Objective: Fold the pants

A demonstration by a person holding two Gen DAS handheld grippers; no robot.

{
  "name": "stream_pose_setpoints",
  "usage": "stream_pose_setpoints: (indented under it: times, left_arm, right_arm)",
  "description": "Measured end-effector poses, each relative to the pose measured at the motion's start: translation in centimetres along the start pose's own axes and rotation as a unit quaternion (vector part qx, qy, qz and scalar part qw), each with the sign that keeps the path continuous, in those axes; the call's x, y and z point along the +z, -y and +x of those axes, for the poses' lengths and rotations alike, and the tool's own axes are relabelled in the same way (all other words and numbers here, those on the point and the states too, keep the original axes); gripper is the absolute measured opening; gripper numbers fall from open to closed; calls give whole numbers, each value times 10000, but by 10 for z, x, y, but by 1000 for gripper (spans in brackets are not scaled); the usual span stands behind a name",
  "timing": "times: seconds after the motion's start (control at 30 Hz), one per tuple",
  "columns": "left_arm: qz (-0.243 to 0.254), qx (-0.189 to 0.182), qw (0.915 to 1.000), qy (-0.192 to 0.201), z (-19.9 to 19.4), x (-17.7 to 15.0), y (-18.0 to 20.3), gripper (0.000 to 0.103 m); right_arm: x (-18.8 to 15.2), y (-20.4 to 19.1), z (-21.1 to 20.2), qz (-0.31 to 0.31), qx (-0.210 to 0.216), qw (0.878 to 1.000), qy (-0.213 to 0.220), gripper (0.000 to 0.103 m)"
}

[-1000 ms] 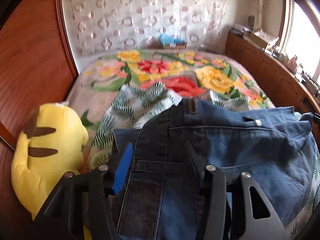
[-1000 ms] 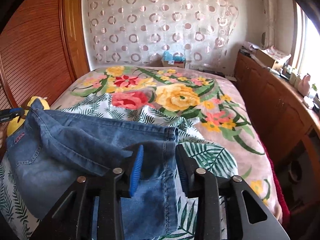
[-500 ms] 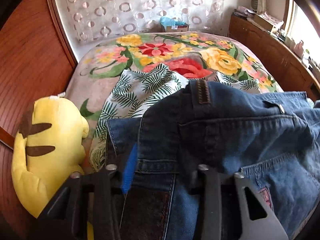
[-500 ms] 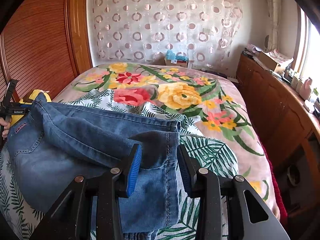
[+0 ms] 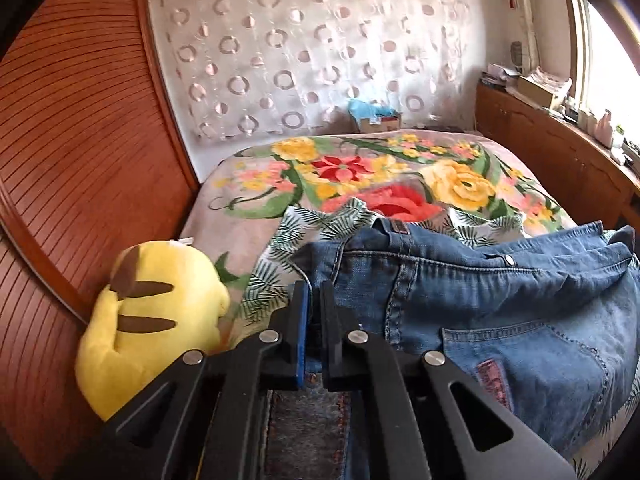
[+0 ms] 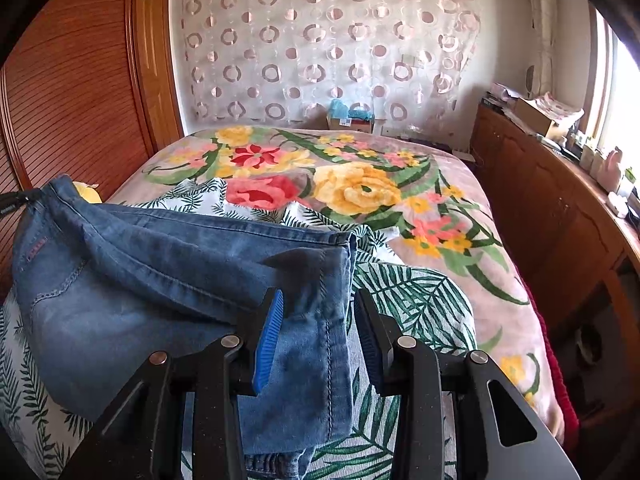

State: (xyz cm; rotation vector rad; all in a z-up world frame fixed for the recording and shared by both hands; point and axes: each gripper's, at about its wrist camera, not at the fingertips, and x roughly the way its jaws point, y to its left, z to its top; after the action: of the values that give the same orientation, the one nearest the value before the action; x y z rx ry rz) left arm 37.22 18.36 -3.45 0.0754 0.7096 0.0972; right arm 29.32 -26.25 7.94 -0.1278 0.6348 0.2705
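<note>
Blue jeans [image 5: 500, 300] lie bunched across the near part of the bed. My left gripper [image 5: 314, 292] has its jaws nearly together, clamped on the jeans' left edge by the waistband, and holds that edge a little above the bed. In the right wrist view the jeans [image 6: 160, 264] stretch from that raised corner at the far left, where a bit of the left gripper [image 6: 12, 204] shows. My right gripper [image 6: 318, 308] holds a thick fold of the leg end between its blue pads, with the hems hanging below the fingers.
A yellow plush toy [image 5: 152, 320] sits left of the jeans against the slatted wooden panel [image 5: 80, 140]. Under the jeans lies a leaf-print sheet [image 6: 416, 296] on a floral blanket [image 6: 360, 192]. A cluttered wooden cabinet [image 6: 540, 200] runs along the bed's right side.
My left gripper went from wide open around the waistband to shut on the jeans' left edge, then rose and drew back with it. The right gripper stayed put.
</note>
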Motion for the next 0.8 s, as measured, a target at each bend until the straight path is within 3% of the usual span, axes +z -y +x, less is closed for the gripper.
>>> stream_pose_setpoints:
  times: [0.07,0.17,0.27,0.33,0.37,0.47,0.53,0.67,0.73,0.77,0.8]
  left_arm:
    - [-140,53,9999,-62,3,1,-11,6]
    - [-338,-161,9992,-101,5,-4,-16,6]
    - [-257,-218,9994,-75,2,-11,-9,8]
    - [-223,-259,9994,-11,-2,-14,-2,17]
    - [-205,-308,9993,14,-4,-16,0,28]
    - [-148,-649,9977,84,-11,-20,9,45]
    - [-151,-901,9958,34,-15,-22,15,46]
    - [-122,-1063,9943,22,-24,-29,31,48]
    - [-56,-1139,9935,-36,-26,-33,42,61]
    - [-11,-1235,9923,-25,-28,-37,49,78]
    - [41,-1288,9917,-15,-31,-40,54,81]
  right_arm:
    - [-1,-2,-1,1,18,10000,30,38]
    - [-1,-5,-1,-20,43,10000,69,38]
    - [-2,-5,1,-84,90,9999,64,38]
    - [-2,-4,4,-127,81,9999,28,38]
    - [-1,-2,5,-131,68,9999,19,38]
    - [0,0,10,-131,88,9999,-38,38]
    - [1,0,13,-148,48,9998,-94,38]
    - [0,2,14,-67,-15,9997,-236,38]
    - [-4,1,13,-12,23,9994,-356,38]
    - [-6,2,13,18,6,9990,-447,38]
    - [-9,3,14,46,-9,9986,-526,38]
